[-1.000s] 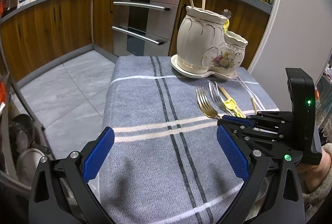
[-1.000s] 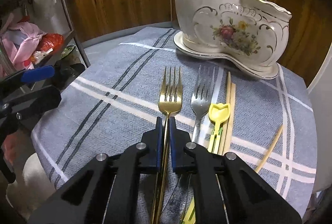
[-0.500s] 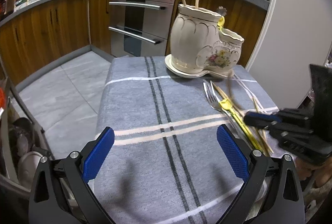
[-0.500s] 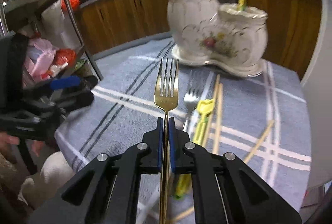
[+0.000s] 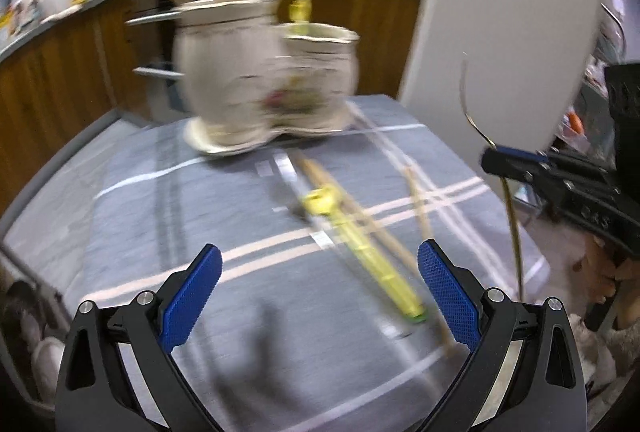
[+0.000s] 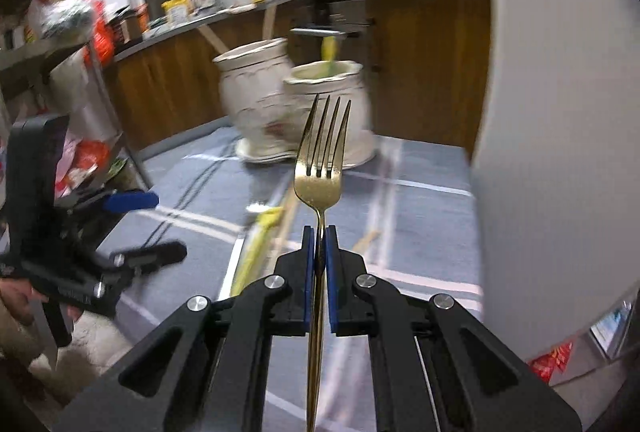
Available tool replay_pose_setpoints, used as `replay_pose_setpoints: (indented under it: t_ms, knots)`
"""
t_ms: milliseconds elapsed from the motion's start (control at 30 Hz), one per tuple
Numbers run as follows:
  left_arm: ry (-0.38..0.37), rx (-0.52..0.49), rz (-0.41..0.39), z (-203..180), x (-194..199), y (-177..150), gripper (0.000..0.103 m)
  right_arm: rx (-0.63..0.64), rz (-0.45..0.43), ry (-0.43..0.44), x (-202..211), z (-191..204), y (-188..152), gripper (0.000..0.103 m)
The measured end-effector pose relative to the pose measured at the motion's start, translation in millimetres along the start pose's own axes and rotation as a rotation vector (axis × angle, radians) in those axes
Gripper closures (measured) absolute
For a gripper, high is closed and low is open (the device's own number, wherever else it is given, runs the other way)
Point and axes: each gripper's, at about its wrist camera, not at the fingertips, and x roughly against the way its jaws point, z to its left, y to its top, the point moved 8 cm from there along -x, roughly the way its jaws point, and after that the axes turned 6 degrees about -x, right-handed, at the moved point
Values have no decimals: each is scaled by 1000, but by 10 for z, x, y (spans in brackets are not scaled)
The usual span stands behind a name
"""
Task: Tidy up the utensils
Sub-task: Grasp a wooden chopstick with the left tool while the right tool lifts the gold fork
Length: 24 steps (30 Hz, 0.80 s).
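The gold fork (image 6: 319, 168) is up off the cloth now. A second ago it lay flat on the grey striped tablecloth (image 5: 168, 216) beside the silver fork, with the right gripper (image 6: 319, 244) just closing around its handle; now that gripper is clamped tight on the handle and the fork stands in the air, tines up, in front of the smaller pot of the cream ceramic utensil holder (image 6: 296, 104). From the left wrist camera the same fork shows edge-on as a thin curved gold line (image 5: 472, 120) rising out of the right gripper's blue tips (image 5: 510, 156) at the right side of the table.

The left gripper (image 5: 320, 284) has swung across toward the right half of the table. Its blue pads (image 5: 192, 296) stand wide apart with nothing between them, just as they did before, hovering above the cloth. Under it lie the yellow utensil (image 5: 360, 240) and the wooden chopsticks (image 5: 352, 208), with one stray chopstick (image 5: 418, 200) a little apart to the right. These seem not to have shifted, though the view is badly smeared and the silver fork is hard to make out beside the yellow one.

The holder sits at the far end of the table as before, with two wooden sticks in the tall pot and a yellow-handled piece in the short one.
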Motion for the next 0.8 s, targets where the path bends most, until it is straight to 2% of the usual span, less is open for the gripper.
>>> replay_pose_setpoints:
  t_ms: [133, 200, 333, 400, 533, 667, 767, 800]
  knots:
    - [-49, -73, 38, -336, -204, 100, 11, -49, -27, -13, 107, -252, 14, 98]
    - [-59, -116, 71, -497, -310, 132, 26, -60, -33, -10, 141, -293, 10, 98]
    - [-63, -157, 147, -729, -526, 141, 40, -73, -44, 2, 192, -371, -8, 98]
    - [-52, -165, 180, -787, -621, 119, 51, -77, -45, 6, 201, -376, -9, 98]
    - [-37, -178, 237, -851, -785, 53, 63, -86, -48, 22, 207, -391, -23, 98]
    - [-11, -213, 236, -883, -848, 92, 78, -93, -59, 36, 205, -408, -5, 98]
    - [11, -227, 230, -872, -908, 149, 96, -103, -75, 43, 242, -430, 1, 98]
    - [18, -229, 222, -865, -932, 168, 97, -106, -79, 45, 251, -431, 11, 98]
